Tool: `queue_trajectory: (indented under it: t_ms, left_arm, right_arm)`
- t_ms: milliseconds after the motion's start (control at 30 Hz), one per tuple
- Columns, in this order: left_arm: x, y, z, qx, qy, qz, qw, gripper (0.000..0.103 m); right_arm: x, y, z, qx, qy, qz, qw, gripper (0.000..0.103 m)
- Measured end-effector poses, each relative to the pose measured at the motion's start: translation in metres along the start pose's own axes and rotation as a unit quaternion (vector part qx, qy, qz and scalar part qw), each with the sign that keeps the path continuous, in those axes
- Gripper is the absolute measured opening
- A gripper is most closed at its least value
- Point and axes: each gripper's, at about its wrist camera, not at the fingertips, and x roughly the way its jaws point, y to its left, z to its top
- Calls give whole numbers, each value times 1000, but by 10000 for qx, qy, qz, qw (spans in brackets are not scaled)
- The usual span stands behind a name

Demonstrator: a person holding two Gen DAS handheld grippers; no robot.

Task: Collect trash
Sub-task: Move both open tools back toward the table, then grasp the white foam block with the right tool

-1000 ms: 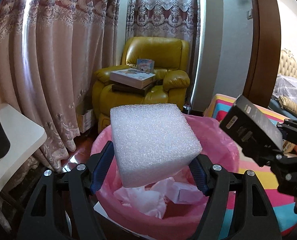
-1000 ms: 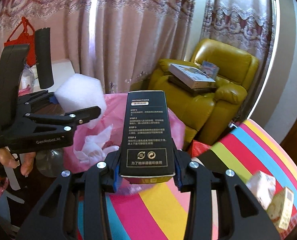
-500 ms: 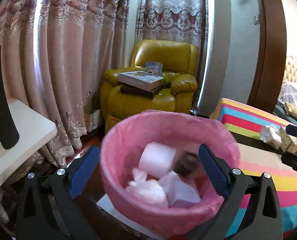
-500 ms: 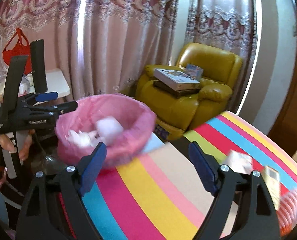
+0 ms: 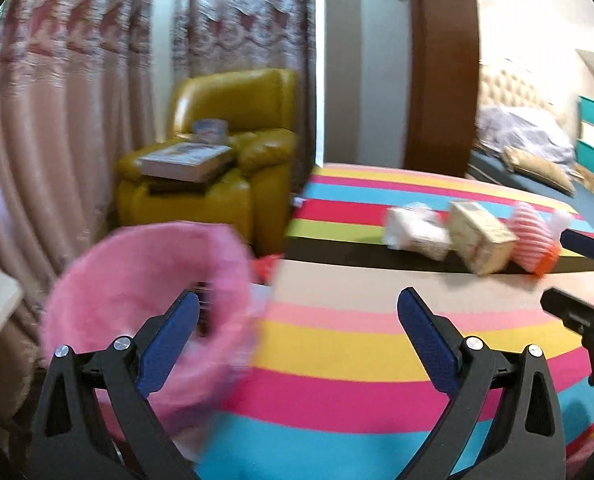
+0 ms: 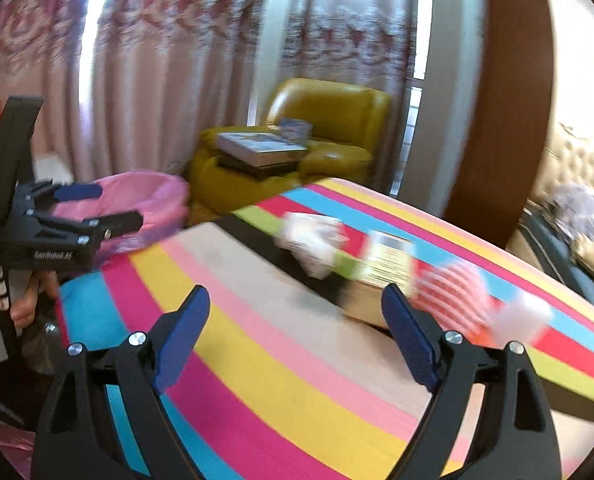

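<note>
Black left gripper [image 6: 97,208] marked "GenRobot.AI", jaws spread, empty — right gripper [image 6: 297,320] jaws opening, empty

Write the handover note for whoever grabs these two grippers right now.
Left gripper: open, nothing between the pads.
Right gripper: jaws opening, nothing between them.
Pink-lined bin: at the left end of the striped table; its contents are blurred.
Still on the table, in a row at the far side: crumpled white wrapper, beige carton, pink striped item with something white beside it.
Done: both grippers empty, turned toward the table.
Left: pick up that row and drop it in the bin.
</note>
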Motion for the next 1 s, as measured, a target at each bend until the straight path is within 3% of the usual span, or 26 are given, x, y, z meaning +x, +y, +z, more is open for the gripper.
queue_trajectory:
  t_ms: [267,433,867,1000]
  left_arm:
    - [27,-86,-1,335,151,-594,9976,94]
    - [45,-120,5,392,65,-720,9966,94]
    - [55,-140,5,600,93,-329,9976,93]
    - [55,-136,5,554,146,-303,9979,93]
  right_arm:
    - [-19,-95,-33,947,113,-915,9912,85]
    - [-16,-139,-47,1407,205,-1319,9810,85]
    - [41,-172,-34,1781,486,-1737,9673,84]
    - [51,-167,-31,1597,593,-1857,9677,84]
